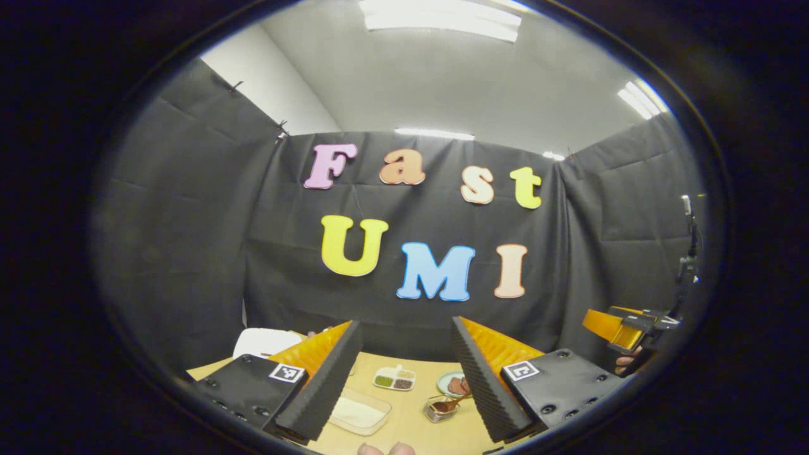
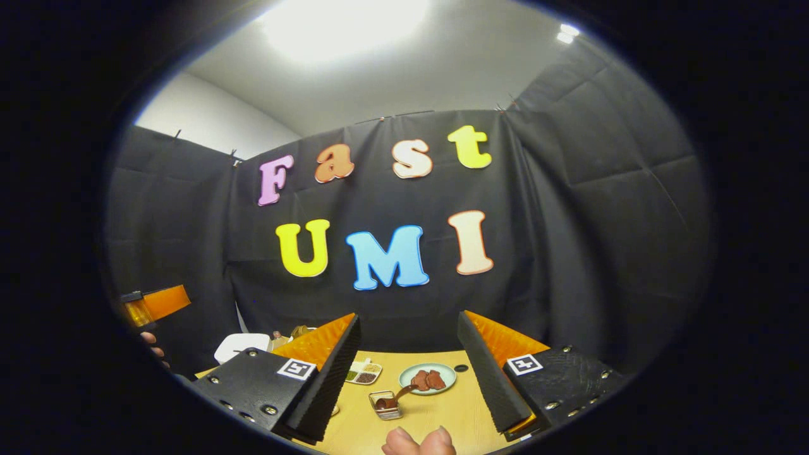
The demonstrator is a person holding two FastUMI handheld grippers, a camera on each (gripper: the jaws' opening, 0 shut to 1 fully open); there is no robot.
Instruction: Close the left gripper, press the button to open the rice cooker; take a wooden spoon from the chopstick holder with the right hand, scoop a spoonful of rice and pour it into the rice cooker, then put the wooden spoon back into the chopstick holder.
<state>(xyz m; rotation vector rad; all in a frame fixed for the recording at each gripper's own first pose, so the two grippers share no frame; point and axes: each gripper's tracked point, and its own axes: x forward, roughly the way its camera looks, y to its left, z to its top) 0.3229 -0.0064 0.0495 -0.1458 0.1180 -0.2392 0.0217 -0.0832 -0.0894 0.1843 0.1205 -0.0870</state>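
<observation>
— Any writing showing on the gear?

— No brand names; each gripper is wearing small square black-and-white coded tags. The left gripper (image 1: 404,363) is hanging above the wooden worktop (image 1: 411,423) with its ribbed jaws spread wide, gripping nothing. The right gripper (image 2: 407,360) is doing likewise.

— And the spoon?

— The wooden spoon (image 2: 397,395) is leaning in the small clear chopstick holder (image 2: 385,405), near the middle of the worktop. Beside it a round pale-green plate (image 2: 427,378) is carrying brown pieces; a divided dish (image 2: 363,372) is sitting nearby, and a clear rectangular tray (image 1: 358,412) is holding white rice.

— The cooker?

— Something white (image 2: 239,345) is peeking out behind the left jaws; I cannot tell what it is.
</observation>
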